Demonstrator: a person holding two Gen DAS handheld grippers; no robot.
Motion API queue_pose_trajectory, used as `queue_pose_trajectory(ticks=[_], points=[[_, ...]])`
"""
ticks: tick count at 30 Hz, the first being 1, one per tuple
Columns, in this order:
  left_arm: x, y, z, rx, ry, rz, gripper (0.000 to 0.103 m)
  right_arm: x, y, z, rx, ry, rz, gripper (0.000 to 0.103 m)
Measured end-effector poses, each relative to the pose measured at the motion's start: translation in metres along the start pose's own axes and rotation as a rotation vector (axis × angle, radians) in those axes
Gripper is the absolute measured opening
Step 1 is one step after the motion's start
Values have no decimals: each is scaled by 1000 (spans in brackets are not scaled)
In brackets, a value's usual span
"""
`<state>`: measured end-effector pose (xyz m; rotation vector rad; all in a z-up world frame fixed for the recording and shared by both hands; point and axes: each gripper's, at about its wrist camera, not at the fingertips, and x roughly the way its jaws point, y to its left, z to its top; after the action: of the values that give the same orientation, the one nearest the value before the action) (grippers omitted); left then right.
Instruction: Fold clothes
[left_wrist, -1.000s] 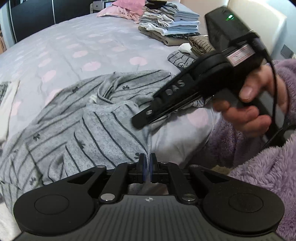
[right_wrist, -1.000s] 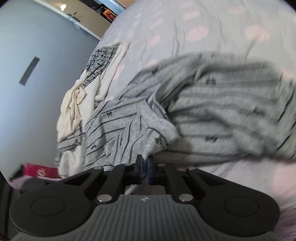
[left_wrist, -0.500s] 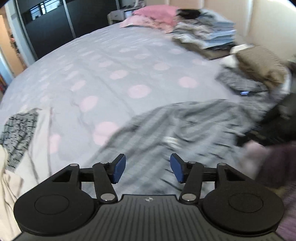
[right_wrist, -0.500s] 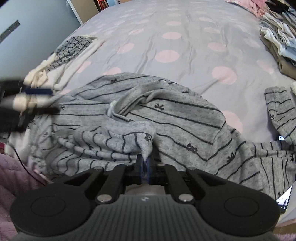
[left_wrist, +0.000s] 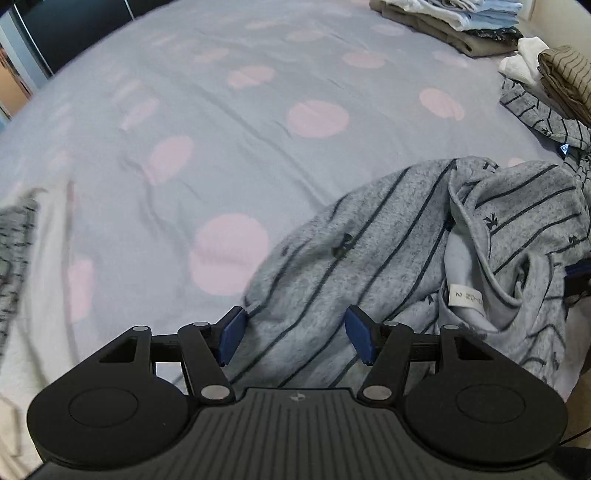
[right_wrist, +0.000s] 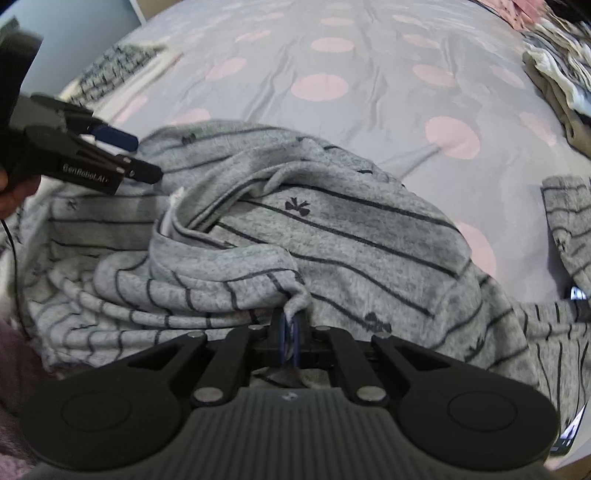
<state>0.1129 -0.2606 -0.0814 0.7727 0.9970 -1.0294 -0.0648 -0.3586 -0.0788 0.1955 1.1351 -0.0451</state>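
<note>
My right gripper is clamped tight on a pinch of the grey striped top; fabric bunches up out of the closed pads. My left gripper has its jaws opening, already wide, blue pads clear of the cloth, with the top's near edge lying under the gap between them and nothing gripped. From the right wrist view the left gripper hovers over the top's left side. The top sits crumpled on the near part of the bed, neck label facing up. Cream garment lies to the left. Far right: folded clothes stack.
</note>
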Motion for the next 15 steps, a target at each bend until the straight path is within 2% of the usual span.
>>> queue_pose_trajectory(ticks=[3,4,7,8,11,15], points=[[14,-8,-3,16,5,-4,57,11,10,0,-55,24,-31,5],[14,-11,-5,19,-4,2,53,13,11,0,-63,26,-36,5],[4,-14,-5,3,-32,20,19,13,11,1,-58,23,-40,5],[-1,-15,-4,-7,-40,24,12,12,10,1,-47,21,-38,5],[-19,-15,-2,-45,-74,49,10,3,10,2,-28,-9,-39,5],[-60,-10,1,-112,-174,116,9,-25,7,4,-2,-101,-39,4]])
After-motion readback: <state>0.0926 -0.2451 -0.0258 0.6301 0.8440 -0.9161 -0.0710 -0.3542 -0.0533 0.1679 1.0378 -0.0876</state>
